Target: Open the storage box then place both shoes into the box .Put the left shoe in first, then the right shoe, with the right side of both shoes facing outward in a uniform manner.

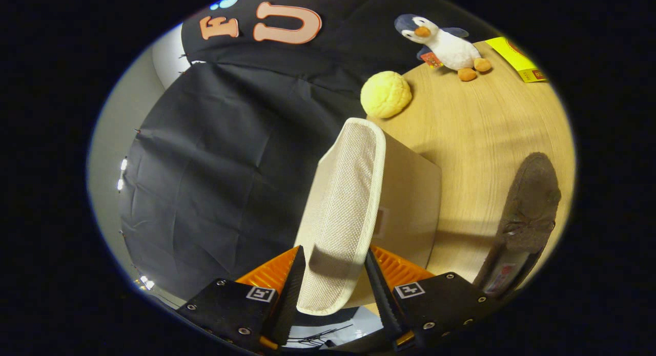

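Gripper [334, 284] fingers are closed on the lid [342, 212] of the box [405, 202], one finger on each face of it, so the lid is held upright and stands on edge above the box. This grip seems chosen so that the lid can be swung away and the box opened; the step in hand is judged to be the opening, and no shoe can be seen inside yet. One shoe [528, 212], dark and soft, lies on the worktop [482, 125] just beside the box, to the right of the fingers, with its toe pointing away; which shoe of the pair it is cannot be told. Beyond the box a yellow ball [385, 94] rests near the worktop edge, and farther off a toy penguin [446, 43] and a yellow card [517, 59] are placed. Free worktop is left between box and penguin, but on the left the worktop ends close to the box.
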Action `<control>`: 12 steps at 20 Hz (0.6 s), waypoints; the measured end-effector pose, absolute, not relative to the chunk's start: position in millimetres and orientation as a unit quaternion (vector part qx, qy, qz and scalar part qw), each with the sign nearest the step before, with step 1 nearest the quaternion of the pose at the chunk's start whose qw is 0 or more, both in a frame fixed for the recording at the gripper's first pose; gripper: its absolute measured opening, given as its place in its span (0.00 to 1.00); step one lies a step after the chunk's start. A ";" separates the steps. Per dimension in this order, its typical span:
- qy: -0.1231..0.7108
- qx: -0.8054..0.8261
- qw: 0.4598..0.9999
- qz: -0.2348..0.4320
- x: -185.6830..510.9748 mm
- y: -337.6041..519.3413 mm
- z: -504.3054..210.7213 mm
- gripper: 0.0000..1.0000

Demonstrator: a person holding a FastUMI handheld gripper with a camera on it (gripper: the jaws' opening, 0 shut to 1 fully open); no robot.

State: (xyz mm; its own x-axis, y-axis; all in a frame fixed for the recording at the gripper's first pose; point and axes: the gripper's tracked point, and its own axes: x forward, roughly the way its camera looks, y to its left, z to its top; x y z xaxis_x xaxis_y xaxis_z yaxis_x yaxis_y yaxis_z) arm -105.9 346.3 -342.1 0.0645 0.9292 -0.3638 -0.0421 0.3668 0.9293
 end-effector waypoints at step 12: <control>0.476 0.413 0.615 0.475 -109.3 411.0 -231.1 0.31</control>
State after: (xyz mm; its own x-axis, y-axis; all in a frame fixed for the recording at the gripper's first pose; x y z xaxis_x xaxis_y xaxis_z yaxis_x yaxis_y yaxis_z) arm -109.3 411.0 -231.1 0.0970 0.9765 -0.1923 -0.1907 0.2079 0.9594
